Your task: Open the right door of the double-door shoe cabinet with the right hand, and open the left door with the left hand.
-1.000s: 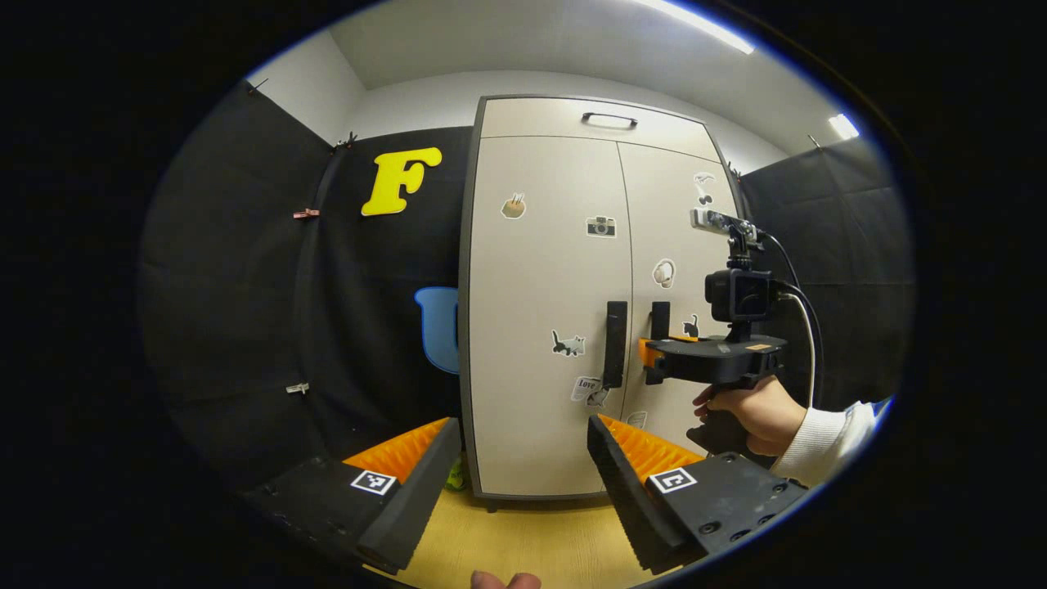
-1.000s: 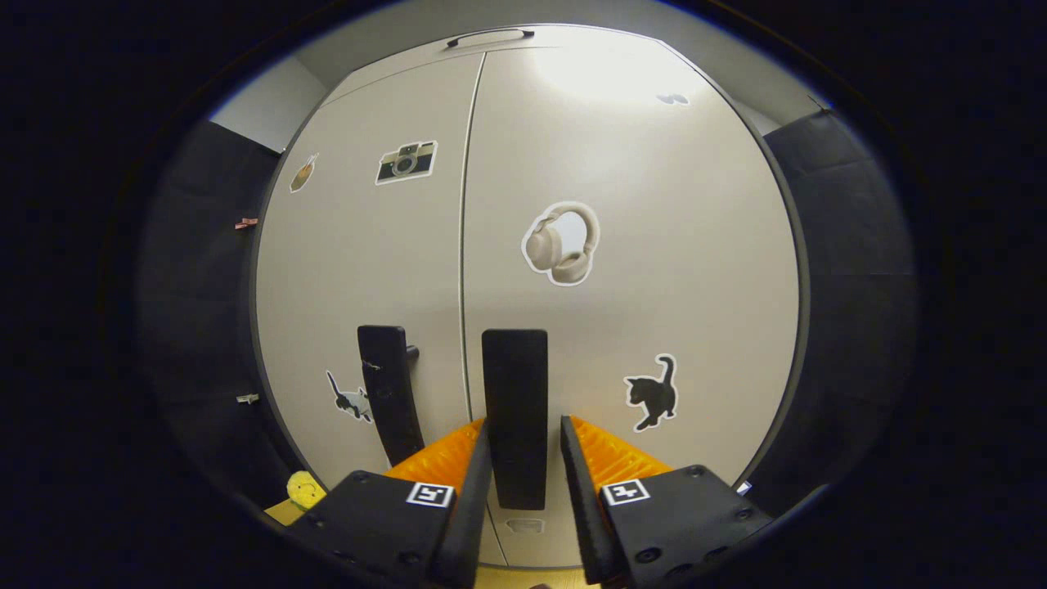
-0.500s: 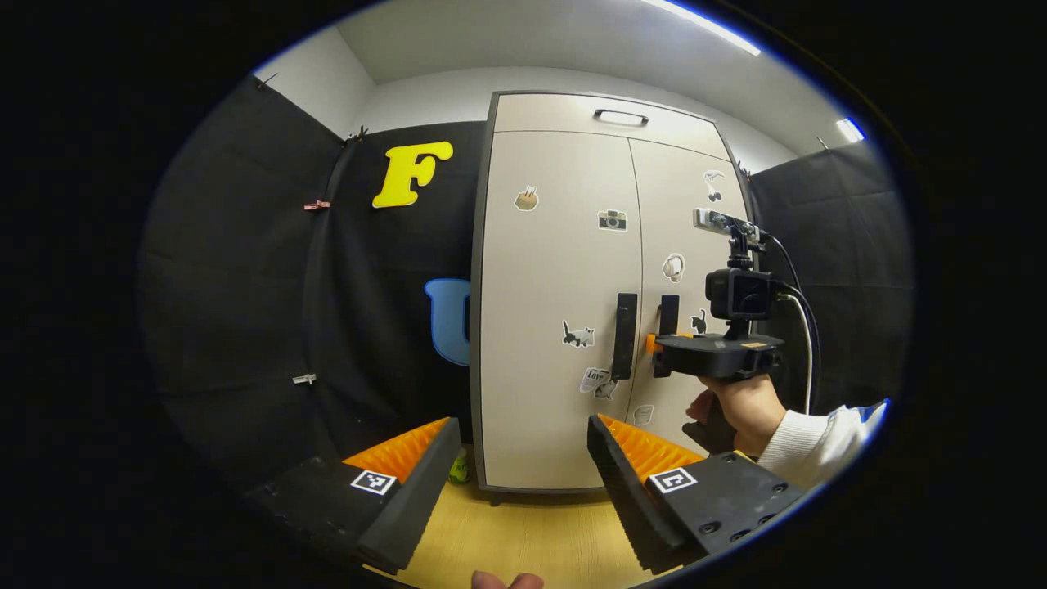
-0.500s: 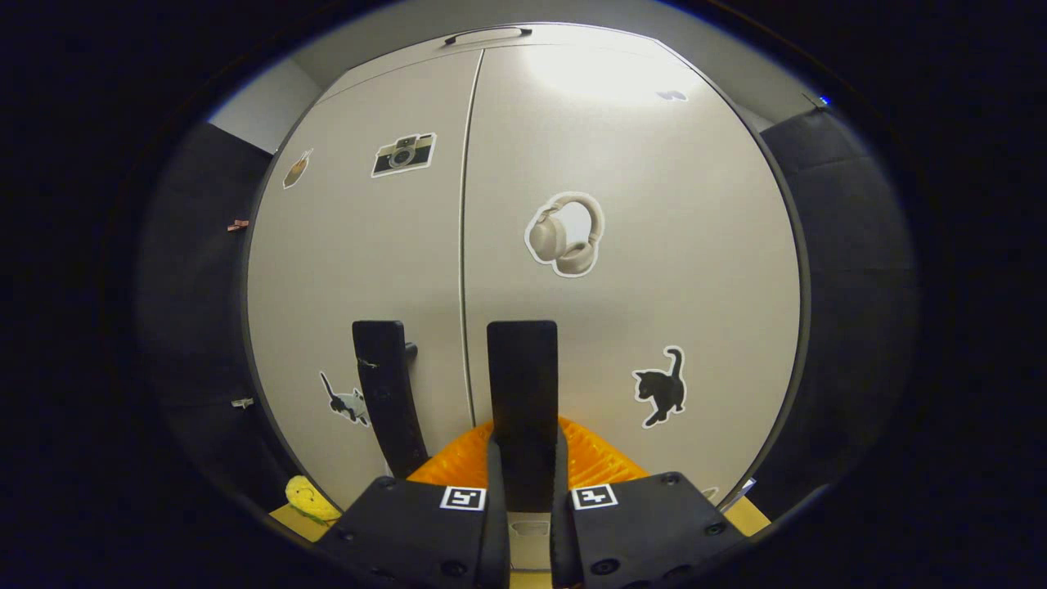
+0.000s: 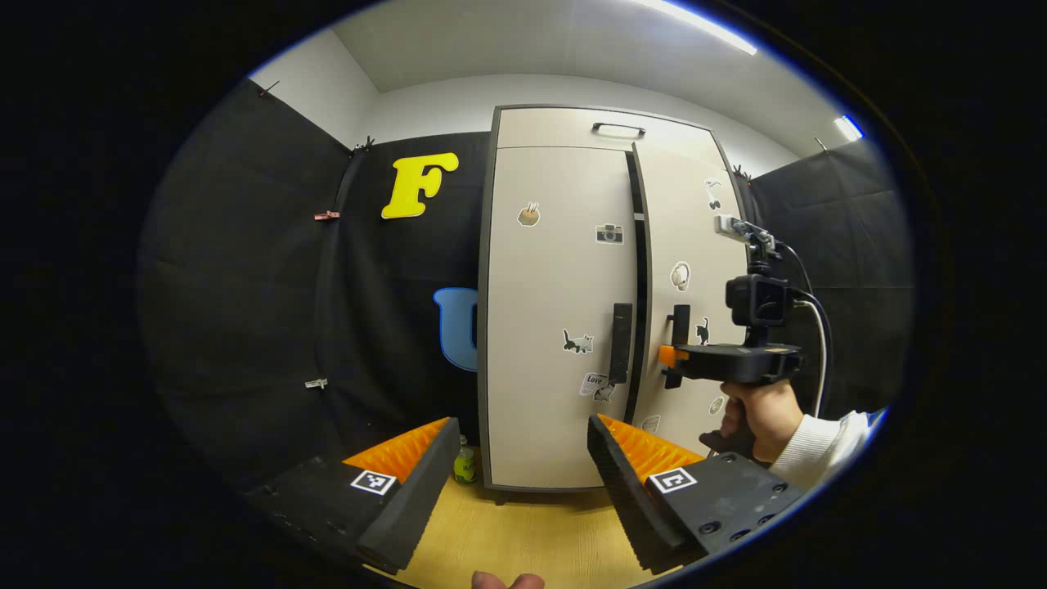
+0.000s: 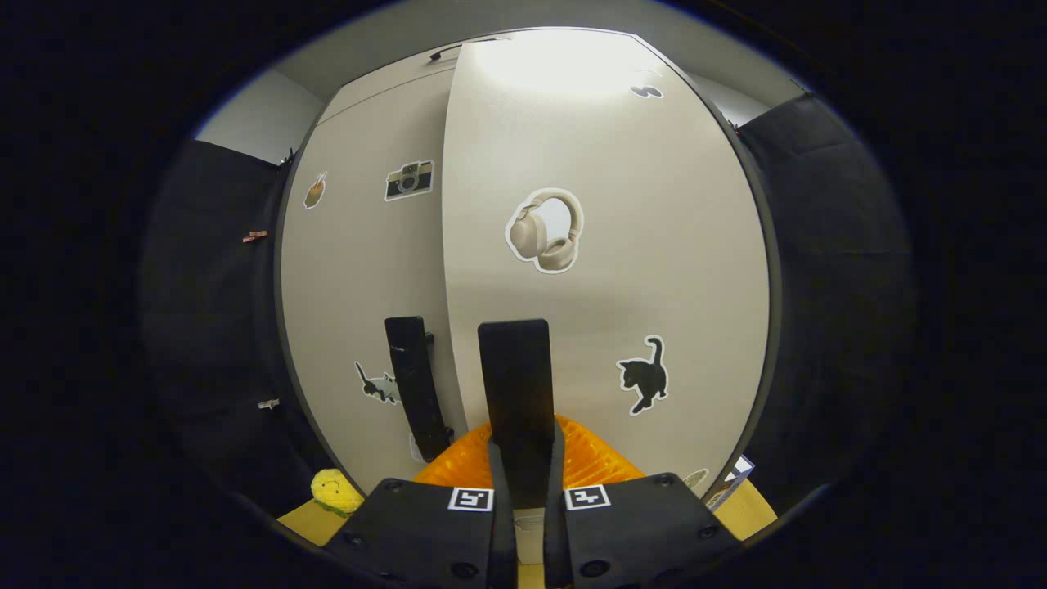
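A tall beige shoe cabinet [image 5: 564,131] stands ahead with two sticker-covered doors. Its right door [image 5: 687,237] is swung slightly out, a dark gap showing beside the left door [image 5: 556,278]. My right gripper [image 6: 523,483] is shut on the right door's black handle [image 6: 514,376]; farther off in the left gripper view that right gripper [image 5: 672,357] sits at the handle [image 5: 679,315], held by a hand [image 5: 757,409]. The left door's black handle [image 5: 620,343] is free. My left gripper [image 5: 519,458] is open, well short of the cabinet, with nothing between its fingers.
The wooden floor [image 5: 523,532] runs up to the cabinet's foot. A small yellow-green toy [image 5: 465,466] lies at the cabinet's left base, the same toy [image 6: 331,491] at lower left in the right gripper view. Black cloth walls stand on both sides.
My right gripper closed on the right door's handle and has pulled the door slightly out, opening a gap. My left gripper stayed open and shifted only a little.
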`<state>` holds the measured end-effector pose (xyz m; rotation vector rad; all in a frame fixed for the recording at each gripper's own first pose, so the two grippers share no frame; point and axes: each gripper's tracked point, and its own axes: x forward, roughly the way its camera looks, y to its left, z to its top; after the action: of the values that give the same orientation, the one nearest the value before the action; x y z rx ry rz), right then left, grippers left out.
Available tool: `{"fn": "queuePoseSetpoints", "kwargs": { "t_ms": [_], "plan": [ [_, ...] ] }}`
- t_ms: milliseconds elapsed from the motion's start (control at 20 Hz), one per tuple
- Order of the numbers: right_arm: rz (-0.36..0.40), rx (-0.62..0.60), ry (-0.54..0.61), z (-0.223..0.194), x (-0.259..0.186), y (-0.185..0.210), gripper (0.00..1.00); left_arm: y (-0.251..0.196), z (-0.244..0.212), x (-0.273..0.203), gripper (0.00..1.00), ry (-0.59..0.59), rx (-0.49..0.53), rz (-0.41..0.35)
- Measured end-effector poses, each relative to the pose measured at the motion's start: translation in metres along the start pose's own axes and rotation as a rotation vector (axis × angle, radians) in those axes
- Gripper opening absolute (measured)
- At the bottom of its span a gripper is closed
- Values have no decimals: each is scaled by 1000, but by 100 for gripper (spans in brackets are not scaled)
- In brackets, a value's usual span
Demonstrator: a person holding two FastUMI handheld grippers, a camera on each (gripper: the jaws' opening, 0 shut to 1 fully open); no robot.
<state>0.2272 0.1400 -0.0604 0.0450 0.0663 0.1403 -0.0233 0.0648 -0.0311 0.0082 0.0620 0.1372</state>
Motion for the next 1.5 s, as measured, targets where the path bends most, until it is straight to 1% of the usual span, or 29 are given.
{"fn": "queuePoseSetpoints", "kwargs": {
  "t_ms": [150,400,750,850,1250,1500],
  "plan": [
    [27,23,2,5,-19,-7,17,-5,-2,-5,96,10,3,1],
    [46,30,-1,11,-39,-20,17,-16,-4,-12,96,20,9,-8],
    [51,38,-1,14,-64,-37,16,-37,-4,-11,96,17,2,-32],
    [52,19,0,16,-70,-43,16,-44,-3,-9,96,14,4,-42],
    [41,7,15,16,-88,-68,16,-89,-1,-1,96,13,-6,-127],
    [-2,0,15,18,-95,-87,16,-115,-2,2,96,12,2,-173]
  ]
}}
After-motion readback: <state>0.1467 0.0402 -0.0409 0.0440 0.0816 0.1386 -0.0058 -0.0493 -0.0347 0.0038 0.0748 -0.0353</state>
